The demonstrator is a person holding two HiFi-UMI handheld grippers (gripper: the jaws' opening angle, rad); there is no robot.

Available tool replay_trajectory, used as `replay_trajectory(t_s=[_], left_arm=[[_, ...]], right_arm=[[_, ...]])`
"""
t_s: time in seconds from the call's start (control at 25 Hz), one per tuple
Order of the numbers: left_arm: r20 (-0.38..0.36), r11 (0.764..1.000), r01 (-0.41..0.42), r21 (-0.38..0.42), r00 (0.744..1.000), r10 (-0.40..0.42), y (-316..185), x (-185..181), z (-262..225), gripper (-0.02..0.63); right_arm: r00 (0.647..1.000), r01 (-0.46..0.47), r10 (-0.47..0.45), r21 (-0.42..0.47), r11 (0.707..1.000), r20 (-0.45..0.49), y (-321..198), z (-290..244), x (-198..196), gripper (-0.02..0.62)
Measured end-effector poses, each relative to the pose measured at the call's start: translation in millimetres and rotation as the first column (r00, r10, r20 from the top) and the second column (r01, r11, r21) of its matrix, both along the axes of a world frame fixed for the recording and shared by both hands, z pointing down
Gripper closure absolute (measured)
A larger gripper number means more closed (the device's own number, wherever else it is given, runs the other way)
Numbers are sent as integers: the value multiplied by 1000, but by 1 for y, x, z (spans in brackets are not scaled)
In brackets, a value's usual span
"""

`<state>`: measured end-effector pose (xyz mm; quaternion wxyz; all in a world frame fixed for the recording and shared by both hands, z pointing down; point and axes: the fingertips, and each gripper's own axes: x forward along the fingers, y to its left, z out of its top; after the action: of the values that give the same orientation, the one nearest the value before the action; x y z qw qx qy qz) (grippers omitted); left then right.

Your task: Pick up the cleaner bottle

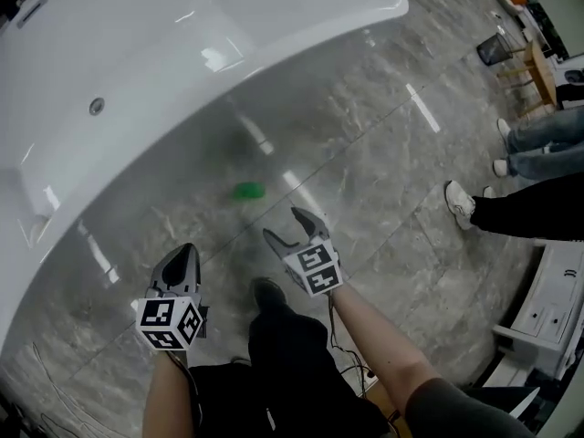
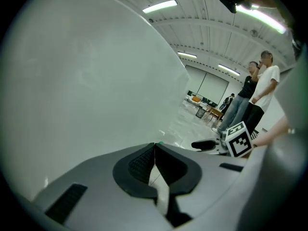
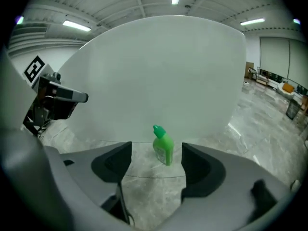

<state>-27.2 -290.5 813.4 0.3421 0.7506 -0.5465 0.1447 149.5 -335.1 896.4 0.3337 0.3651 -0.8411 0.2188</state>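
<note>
On marble floor (image 1: 383,153), green bottle (image 3: 164,148); right hand-held gripper (image 1: 280,222) wide, left hand-held gripper (image 1: 185,255) closed.

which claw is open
The right claw: its jaws stand apart, framing the green bottle ahead on the floor. The left claw has its jaws pressed together.

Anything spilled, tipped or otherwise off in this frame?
Nothing stands out. The green bottle stands upright on the floor beside the tub, cap on, with no puddle in sight. The right tongs are open and short of it; the left tongs are shut and empty.
</note>
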Motion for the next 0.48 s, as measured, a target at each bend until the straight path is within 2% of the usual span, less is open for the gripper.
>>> replay_trajectory(t_s=[0.16,0.36,0.48], left_arm=[[3,999,-22,40,1000,22,-21,4,39,592],[49,998,-35,51,998,33,-37,5,86,592],[51,998,-34,49,998,31,-46,8,117,592]], right_arm=[[1000,-20,20,77,997,-1,-23,37,4,285],[997,-33,26,104,994,68,-47,73,4,285],[996,18,-29,121,993,88,-54,95,-3,286]])
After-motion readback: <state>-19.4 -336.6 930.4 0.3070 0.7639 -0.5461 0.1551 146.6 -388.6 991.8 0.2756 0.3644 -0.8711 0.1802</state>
